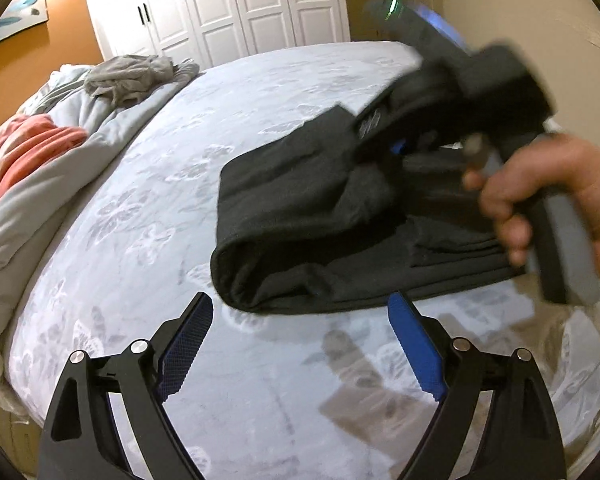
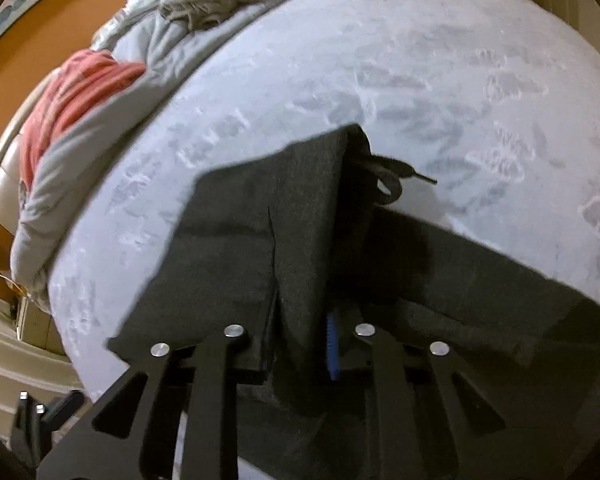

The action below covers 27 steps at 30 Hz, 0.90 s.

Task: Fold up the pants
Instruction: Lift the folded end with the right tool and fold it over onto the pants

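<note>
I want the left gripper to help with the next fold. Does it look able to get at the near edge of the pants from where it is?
Probably yes. The left gripper is open just short of the pants, with only bare bedspread between. The right gripper holds the cloth farther back.

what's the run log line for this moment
step: folding pants on bed | left gripper: open, empty | right gripper: shut on pants
</note>
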Motion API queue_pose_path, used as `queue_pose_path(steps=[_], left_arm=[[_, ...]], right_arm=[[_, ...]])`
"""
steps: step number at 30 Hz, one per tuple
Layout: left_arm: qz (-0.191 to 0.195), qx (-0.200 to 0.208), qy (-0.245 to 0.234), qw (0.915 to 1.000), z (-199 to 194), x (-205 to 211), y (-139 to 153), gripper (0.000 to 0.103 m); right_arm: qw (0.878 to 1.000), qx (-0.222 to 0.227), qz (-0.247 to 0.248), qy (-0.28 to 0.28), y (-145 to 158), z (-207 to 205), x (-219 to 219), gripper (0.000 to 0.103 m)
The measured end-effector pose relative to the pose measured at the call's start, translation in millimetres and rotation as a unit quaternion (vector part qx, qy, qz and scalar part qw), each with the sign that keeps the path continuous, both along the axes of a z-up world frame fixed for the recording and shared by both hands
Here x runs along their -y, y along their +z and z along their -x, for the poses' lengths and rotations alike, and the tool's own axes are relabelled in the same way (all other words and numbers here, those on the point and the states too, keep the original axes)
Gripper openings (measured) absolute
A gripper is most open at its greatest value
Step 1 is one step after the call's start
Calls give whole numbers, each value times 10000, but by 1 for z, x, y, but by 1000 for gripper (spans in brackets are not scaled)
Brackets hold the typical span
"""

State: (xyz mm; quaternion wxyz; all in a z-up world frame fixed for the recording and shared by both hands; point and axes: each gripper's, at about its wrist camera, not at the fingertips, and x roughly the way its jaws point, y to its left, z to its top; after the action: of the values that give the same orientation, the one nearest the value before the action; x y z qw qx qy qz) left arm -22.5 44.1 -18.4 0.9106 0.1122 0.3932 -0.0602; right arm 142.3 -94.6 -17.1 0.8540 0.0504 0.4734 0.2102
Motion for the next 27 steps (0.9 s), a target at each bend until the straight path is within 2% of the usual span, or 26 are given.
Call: queue_pose_path(steps=[5,6,8,10,11,13,15,19,20,21,23,26,27], left_arm=[[5,-13,41,10000,5,1,0,87],[30,-10,22,10000,4,1,1,87],[103,40,-12,9999,8,1,6,87],[206,71,-104,9997,12,3,11,87],[230,74,-124,9996,13,4,13,87],[323,31,-173,9993,14,6,15,87],[410,-51,-197,9990,11,7,16,87],[615,-263,-149,9976,1,17,14,87],[640,-317,-154,9973,-3,21,14,87],[651,-346,-148,9972,-7,22,13,87],[676,-387,-151,9968,-13,31,13,87],[637,-365,-191,9971,-23,46,15,87],[619,-344,-203,9973,-26,52,16,87]], right_arm=[[9993,325,-129,137,47,17,-5,17],[9983,520,-211,179,68,26,-2,17],[9966,741,-308,184,95,39,8,17],[9943,1026,-300,-16,126,60,38,17],[9937,1086,-243,-143,132,66,52,17],[9928,1067,-95,-533,128,83,95,17],[9913,859,133,-991,104,95,139,17],[9836,-300,432,-1726,5,89,213,20],[9814,-501,315,-1826,-13,88,223,21],[9794,-530,-68,-1945,-22,91,235,26],[9777,-431,-285,-2038,-13,93,241,27],[9775,351,151,-2075,26,100,237,28],[9773,461,203,-2058,32,101,235,28]])
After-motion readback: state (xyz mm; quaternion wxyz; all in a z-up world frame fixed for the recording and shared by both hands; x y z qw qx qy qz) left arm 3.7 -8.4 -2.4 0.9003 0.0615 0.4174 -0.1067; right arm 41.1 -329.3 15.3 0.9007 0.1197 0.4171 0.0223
